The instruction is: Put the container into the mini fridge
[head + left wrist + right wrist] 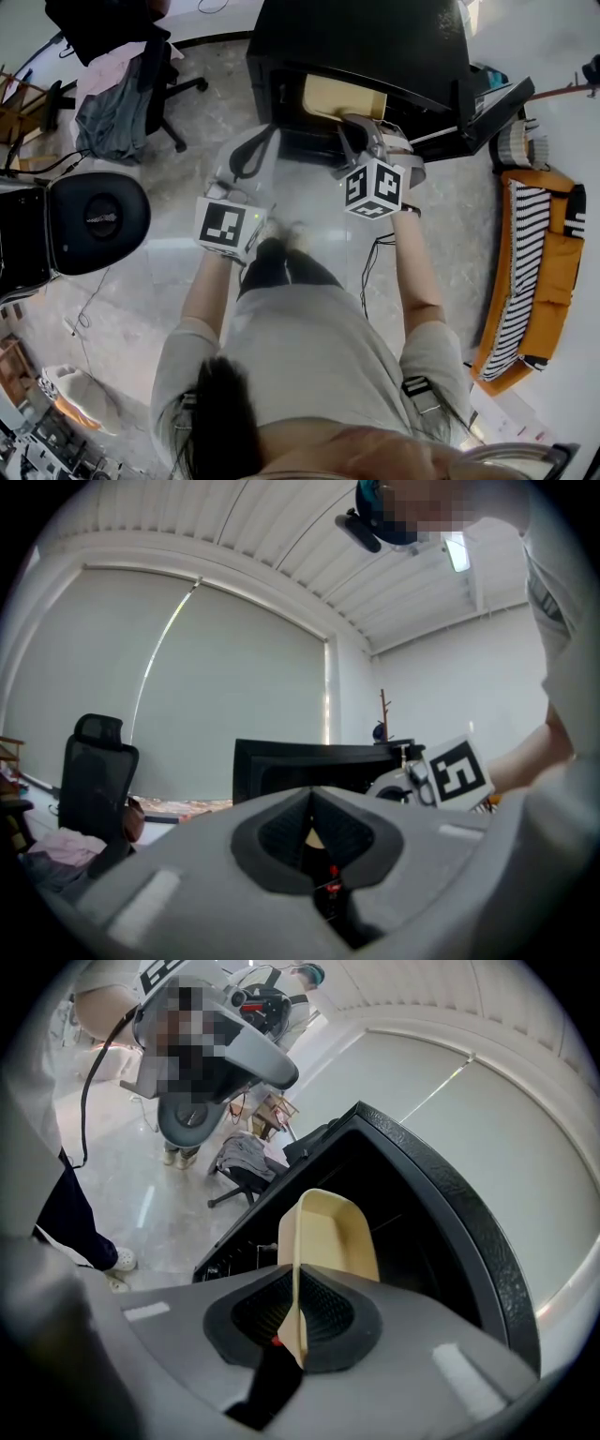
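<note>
A pale glossy floor [159, 253] runs under a black fridge [375, 47] that stands with its door [497, 108] swung open to the right, an office chair [131, 84] off to the left and a striped sofa [539, 272] at the right edge. The right gripper [298, 1312] has its fingers pinched on one wall of the beige container [328, 1232], which juts forward from them, tilted, right at the mouth of the fridge but not yet set down inside. The left gripper [314, 832] hangs beside it with its fingers closed to a sliver on nothing. The step in hand looks like the insertion: it would go best by levelling the container so its base comes down flat, carrying it clear of the lower lip of the opening and deep enough that the door can close, and opening the fingers only once it rests on a shelf. The thin rim grip could let it swing, so a slow, straight push seems wise. Counted: one container, one fridge with one door, two grippers, one chair, one sofa
</note>
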